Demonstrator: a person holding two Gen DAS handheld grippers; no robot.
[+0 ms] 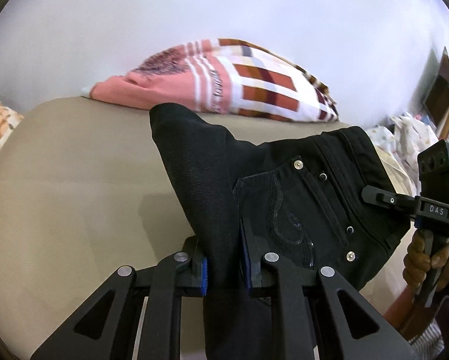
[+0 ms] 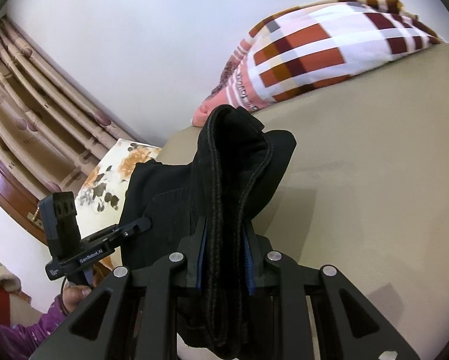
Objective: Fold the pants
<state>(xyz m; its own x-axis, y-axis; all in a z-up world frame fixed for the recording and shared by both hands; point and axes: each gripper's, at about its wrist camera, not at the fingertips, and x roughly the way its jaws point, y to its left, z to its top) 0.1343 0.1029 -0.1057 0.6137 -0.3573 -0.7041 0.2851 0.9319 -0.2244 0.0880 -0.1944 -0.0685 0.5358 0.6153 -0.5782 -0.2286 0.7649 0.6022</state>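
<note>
Black pants [image 1: 284, 198] with a sequined back pocket hang bunched, lifted above the bed.

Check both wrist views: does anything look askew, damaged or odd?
Nothing stands out. Both grippers, left and right, are shut on the black pants, held bunched above the beige bed; no damage shows.

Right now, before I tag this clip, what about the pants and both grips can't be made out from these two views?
- Pant legs: cut off by the bottom edge in both views, behind each claw's arms.
- Left claw contact: cloth of the pants covers the pads.
- Right claw: the bunched waistband hides how many layers it pinches.
- Pillow lettering: too blurred to read.
</note>
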